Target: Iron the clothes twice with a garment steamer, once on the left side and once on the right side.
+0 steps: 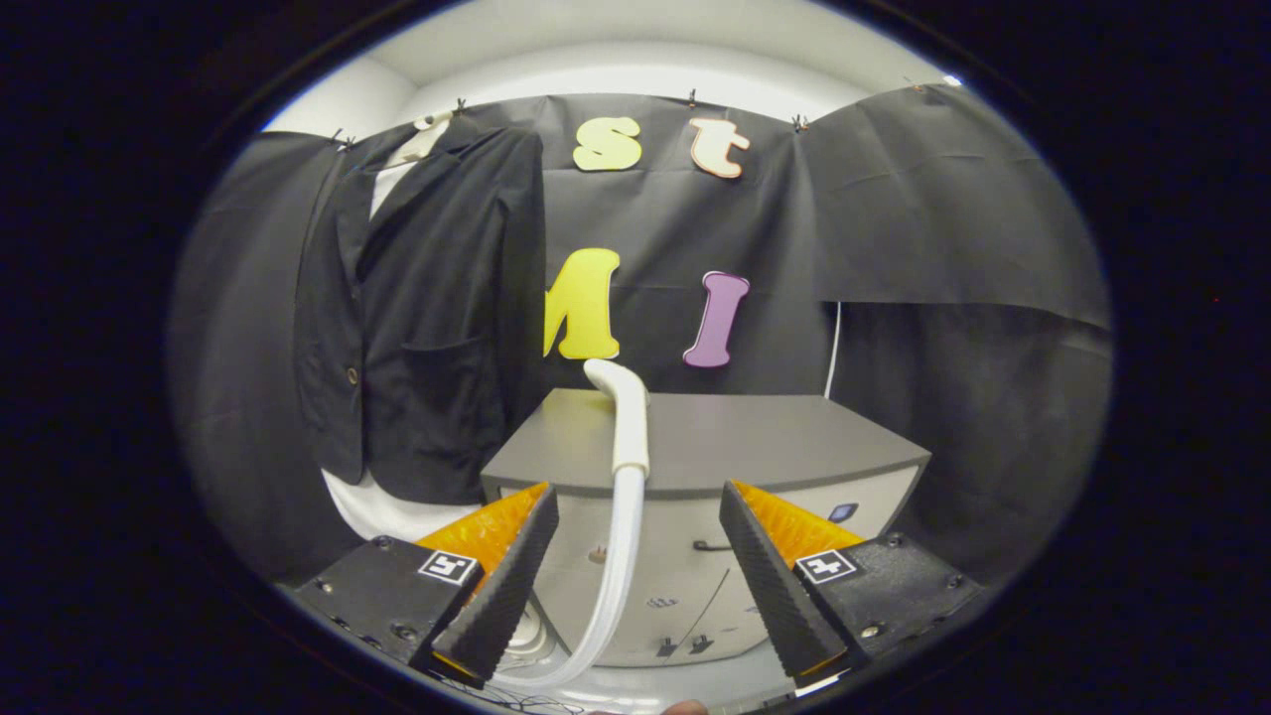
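The tongs (638,506) were spread wide, gripping nothing. The steamer hose (629,467) ran between them. A dark jacket (427,308) hung beyond, left of the cabinet (755,442).

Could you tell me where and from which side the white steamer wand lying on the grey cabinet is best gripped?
Probably on the straight white steamer handle, just below its bent head, coming straight ahead from the front. It lies on the grey cabinet top, pointing toward the open gripper, so the fingers can close on its sides above the translucent hose.

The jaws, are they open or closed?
Open. The gripper holds nothing: its jaws stand wide apart, with the steamer hose running up between them, untouched, toward the grey cabinet.
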A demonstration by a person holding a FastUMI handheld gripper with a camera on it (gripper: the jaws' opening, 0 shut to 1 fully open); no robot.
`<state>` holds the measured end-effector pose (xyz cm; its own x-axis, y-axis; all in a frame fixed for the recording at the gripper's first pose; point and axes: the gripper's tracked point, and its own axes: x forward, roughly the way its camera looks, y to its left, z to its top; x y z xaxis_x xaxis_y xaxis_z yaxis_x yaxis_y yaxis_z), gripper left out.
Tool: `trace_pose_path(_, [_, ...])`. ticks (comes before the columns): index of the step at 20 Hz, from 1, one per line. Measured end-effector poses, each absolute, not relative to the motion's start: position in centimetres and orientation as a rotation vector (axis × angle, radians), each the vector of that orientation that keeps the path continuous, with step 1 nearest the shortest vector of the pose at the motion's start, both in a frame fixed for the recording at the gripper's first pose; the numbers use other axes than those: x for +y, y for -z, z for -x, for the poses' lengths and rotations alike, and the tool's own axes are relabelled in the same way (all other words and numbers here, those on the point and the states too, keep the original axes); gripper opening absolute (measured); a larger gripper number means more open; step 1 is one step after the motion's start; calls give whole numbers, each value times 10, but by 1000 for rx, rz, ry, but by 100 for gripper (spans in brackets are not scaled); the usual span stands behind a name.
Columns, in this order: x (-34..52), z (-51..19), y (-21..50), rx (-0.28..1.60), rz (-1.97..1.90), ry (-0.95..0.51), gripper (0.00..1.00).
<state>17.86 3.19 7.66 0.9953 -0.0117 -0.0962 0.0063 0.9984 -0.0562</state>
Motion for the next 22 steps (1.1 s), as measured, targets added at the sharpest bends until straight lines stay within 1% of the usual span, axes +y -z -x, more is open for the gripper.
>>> trace_pose_path(2, [29, -202, -93, 104, 45, -2, 100])
trace_pose_path(6, [26, -256, -98, 180, 74, -22, 100])
trace_pose_path(9, [34, -285, -88, 258, 77, -62, 100])
trace_pose_path(15, [38, -321, -69, 382, 120, -74, 100])
trace_pose_path(16, [35, -326, -65, 410, 111, -72, 98])
trace_pose_path(18, [39, -331, -57, 469, 82, -76, 92])
trace_pose_path(22, [39, -334, -35, 536, 57, -77, 74])
